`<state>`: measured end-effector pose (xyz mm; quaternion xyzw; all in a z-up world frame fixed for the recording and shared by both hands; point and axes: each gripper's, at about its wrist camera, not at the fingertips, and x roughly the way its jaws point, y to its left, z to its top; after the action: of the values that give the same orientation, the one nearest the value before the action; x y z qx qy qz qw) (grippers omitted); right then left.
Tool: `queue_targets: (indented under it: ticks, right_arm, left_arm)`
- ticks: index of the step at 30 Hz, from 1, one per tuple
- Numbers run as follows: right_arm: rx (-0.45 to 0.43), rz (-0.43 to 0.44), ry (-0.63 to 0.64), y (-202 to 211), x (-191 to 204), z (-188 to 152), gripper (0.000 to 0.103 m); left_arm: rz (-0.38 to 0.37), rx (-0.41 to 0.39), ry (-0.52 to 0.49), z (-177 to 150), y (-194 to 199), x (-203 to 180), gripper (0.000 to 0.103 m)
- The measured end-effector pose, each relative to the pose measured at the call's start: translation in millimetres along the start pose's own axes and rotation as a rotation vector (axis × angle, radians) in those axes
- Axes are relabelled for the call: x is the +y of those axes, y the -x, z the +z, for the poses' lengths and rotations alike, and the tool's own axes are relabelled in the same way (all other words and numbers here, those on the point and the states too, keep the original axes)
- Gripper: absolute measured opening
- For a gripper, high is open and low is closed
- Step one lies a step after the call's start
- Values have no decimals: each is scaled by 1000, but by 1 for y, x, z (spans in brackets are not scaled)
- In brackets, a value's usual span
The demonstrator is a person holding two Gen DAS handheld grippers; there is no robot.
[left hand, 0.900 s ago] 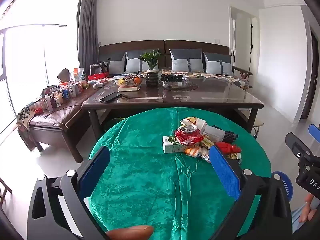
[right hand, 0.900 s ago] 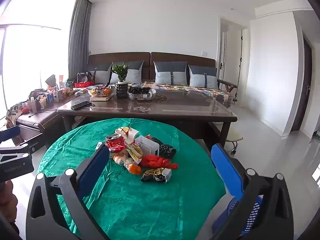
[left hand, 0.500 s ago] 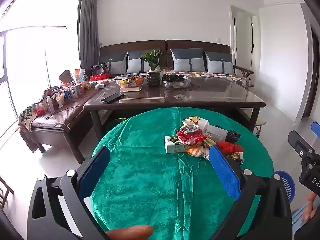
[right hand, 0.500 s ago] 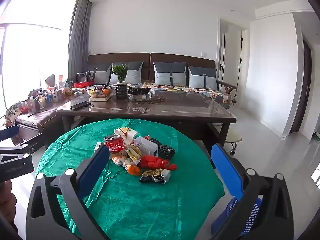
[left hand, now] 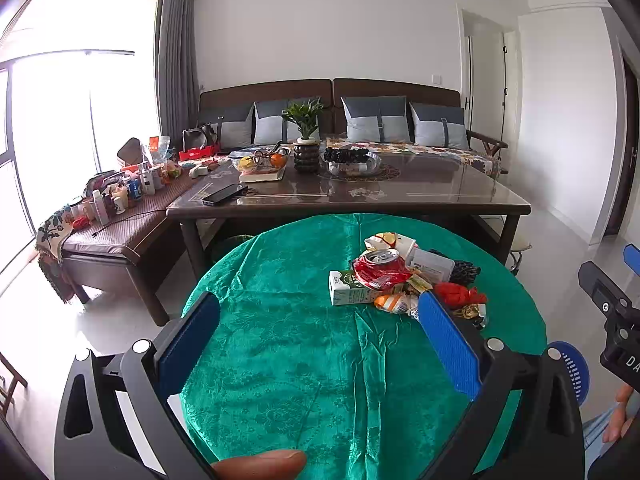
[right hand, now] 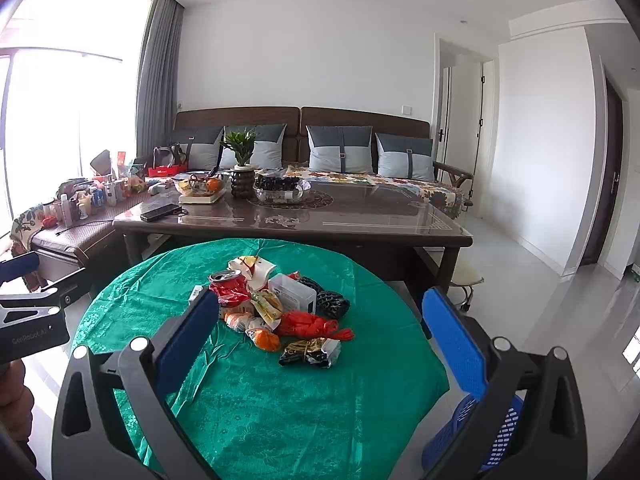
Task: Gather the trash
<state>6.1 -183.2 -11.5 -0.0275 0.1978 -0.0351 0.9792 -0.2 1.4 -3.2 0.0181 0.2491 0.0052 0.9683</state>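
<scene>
A: Living room, daylight. Both claws stand wide and empty over a round counter [left hand: 304, 360] draped in green cloth. The trash pile [right hand: 280, 308] sits past the middle of it, apart from either claw.

B: What is in the pile?

A: A crushed red can [left hand: 378, 266], a small green-and-white carton [left hand: 350, 288], a red wrapper [right hand: 306, 324], a gold-and-black wrapper [right hand: 310, 352] nearest the right claw [right hand: 320, 344], a clear plastic box [right hand: 294, 296]. A blue basket [right hand: 492, 436] stands on the floor just beside the counter, on the right.

B: And the step in hand?

A: Reaching in, by the look of it. The left claw [left hand: 320, 356] faces bare cloth, with the pile ahead and to its right.

B: How to do it well?

A: Probably take an outlying piece first, such as the gold-and-black wrapper. Come down straddling it, pads clear of the cloth, so the drape is not pinched and dragged. Thin wrappers likely need a full close.
</scene>
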Motion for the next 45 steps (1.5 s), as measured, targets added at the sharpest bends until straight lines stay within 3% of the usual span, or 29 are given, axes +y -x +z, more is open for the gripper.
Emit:
queue_targets:
  ticks: [45]
  right_arm:
    - [-12, -8, 6, 8, -3, 6, 98]
  left_arm:
    - [2, 14, 15, -10, -4, -9, 98]
